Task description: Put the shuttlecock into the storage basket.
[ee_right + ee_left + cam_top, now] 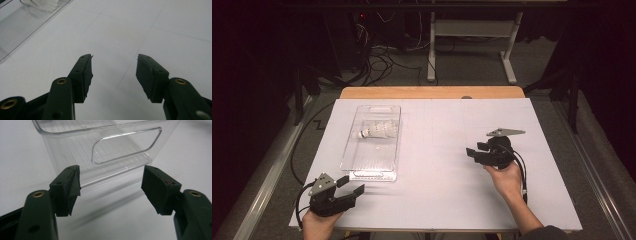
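A clear plastic bin (362, 165) lies lengthwise on the white table, left of centre, with a white shuttlecock (375, 131) lying in its far half. My left gripper (352, 186) rests near the table's front left corner, open and holding nothing, just short of the bin's near end wall (125, 147) with its handle cutout. My right gripper (476, 150) is held over the right half of the table, open and holding nothing, pointing left toward the bin. In the right gripper view the bin's side (25, 27) and the shuttlecock's feathers (46, 3) sit at the upper left.
The white sheet (437, 175) covers a wooden table (432, 92). Beyond its far edge the floor holds cables (382, 60) and a white desk frame (472, 35). A metal rail (262, 175) runs along the left side.
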Demonstrator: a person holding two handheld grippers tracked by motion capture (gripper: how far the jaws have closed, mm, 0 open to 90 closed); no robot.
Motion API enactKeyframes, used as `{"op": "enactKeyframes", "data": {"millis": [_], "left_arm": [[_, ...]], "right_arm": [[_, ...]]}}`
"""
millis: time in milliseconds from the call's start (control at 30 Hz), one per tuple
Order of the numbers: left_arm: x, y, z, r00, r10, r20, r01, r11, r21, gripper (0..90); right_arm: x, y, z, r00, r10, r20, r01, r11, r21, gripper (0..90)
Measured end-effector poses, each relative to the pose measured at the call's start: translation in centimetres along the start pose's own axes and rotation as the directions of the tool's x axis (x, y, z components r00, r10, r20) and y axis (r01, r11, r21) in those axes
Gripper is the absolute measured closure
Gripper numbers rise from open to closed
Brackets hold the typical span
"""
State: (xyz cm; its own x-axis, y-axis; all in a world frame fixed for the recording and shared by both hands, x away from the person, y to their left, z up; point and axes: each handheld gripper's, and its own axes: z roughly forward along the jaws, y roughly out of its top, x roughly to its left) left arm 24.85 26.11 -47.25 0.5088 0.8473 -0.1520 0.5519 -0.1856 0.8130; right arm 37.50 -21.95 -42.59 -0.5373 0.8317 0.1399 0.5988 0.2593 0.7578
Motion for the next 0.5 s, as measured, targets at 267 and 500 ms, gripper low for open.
{"op": "enactKeyframes", "data": {"millis": [267,500], "left_arm": [[0.0,0.0,0.0,1.0000,0.002,0.000,-0.002,1.0000,0.001,32.4],[0.0,0.0,0.0,1.0000,0.002,0.000,-0.002,1.0000,0.000,32.4]], "right_arm": [[-0.3,-0.7,-0.6,1.0000,0.006,0.006,-0.006,1.000,-0.011,46.0],[-0.6,-1.2,-1.2,0.9999,0.015,0.008,-0.015,1.000,-0.021,45.5]]}}
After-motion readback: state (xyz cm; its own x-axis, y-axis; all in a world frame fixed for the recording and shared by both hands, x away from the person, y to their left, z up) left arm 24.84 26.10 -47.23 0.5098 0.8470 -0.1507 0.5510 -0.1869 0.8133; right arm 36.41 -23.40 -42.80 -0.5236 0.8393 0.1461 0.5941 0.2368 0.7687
